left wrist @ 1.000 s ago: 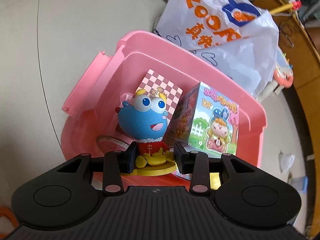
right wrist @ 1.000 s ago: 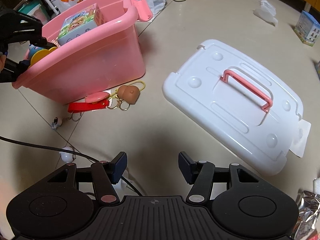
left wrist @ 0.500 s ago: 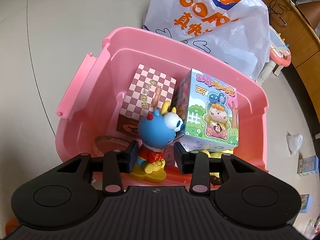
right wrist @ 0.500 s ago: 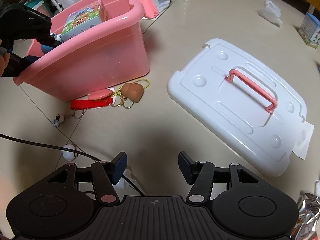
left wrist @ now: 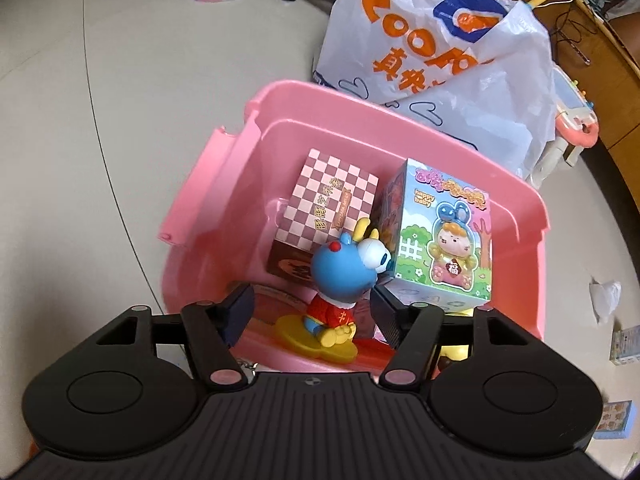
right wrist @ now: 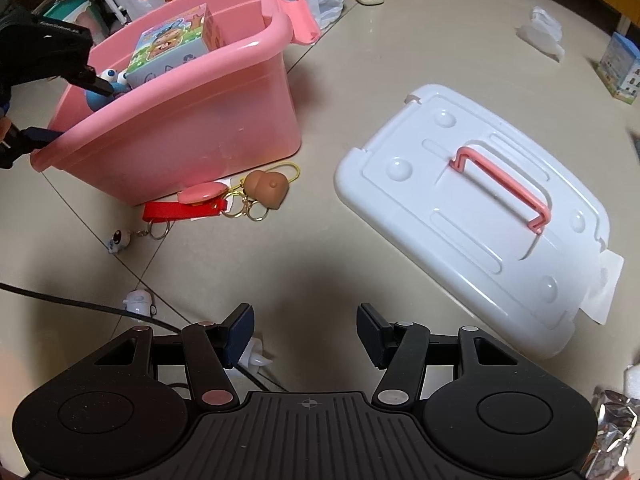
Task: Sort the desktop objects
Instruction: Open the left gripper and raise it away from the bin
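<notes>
A blue big-eyed figurine on a yellow base stands inside the pink bin, beside a checkered box and a colourful cartoon box. My left gripper hangs over the bin, its jaws opening, both pads clear of the figurine between them. In the right wrist view the bin sits far left with the left gripper at its rim. My right gripper stands open and empty above the floor. A keychain bunch lies by the bin's base.
A white lid with a pink handle lies on the floor to the right. A printed plastic bag stands behind the bin. Small white figures, a black cable and a small box are scattered on the tiles.
The left gripper lowered the blue figurine into the bin, the figurine turned away, and the jaws spread off it. The right gripper stayed put.
</notes>
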`<state>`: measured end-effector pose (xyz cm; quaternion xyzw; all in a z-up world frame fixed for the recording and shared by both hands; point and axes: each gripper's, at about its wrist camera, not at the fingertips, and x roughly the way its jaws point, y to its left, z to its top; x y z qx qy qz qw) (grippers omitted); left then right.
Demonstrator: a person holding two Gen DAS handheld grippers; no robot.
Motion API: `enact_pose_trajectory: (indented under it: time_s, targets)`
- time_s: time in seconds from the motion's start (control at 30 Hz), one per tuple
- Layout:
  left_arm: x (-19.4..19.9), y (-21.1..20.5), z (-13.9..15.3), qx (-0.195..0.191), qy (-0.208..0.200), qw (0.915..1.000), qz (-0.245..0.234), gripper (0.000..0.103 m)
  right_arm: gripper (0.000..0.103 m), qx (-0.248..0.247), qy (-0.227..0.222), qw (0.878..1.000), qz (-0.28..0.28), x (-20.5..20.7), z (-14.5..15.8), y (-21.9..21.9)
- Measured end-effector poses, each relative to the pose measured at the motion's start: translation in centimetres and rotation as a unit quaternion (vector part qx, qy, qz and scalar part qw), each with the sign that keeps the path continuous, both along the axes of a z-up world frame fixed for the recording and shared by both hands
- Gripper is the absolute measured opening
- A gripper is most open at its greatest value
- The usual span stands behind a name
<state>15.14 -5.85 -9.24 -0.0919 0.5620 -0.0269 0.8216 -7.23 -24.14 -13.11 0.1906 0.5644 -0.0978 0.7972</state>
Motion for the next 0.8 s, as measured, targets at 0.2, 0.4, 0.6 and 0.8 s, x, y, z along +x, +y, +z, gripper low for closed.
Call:
enact_pose_trajectory:
  time_s: [0.2, 0.4, 0.6, 0.8]
  targets:
    - [-1.1, 0.4, 2.6, 0.025, -0.025, 0.9991, -0.024, 0.071, 0.054, -0.011, -0.003, 1.0, 0.012, -0.4, 1.0, 0.3]
    - [-1.8, 0.2, 5.1, 0.051, -0.043, 0.9966, -0.049, 0.074, 0.054, -0.025, -0.013, 0.999, 0.02, -0.9, 2.6, 0.5]
    - [-3.8, -0.3, 7.1, 0.087, -0.066, 0.9892, -0.098, 0.08, 0.057, -0.041, -0.017, 0.998, 0.033, -1.1, 3.7, 0.8]
    - [-5.9, 1.1, 9.2, 0.085, -0.07, 0.9858, -0.126, 0.085, 0.058, -0.044, -0.028, 0.998, 0.043, -1.6, 4.7, 0.2]
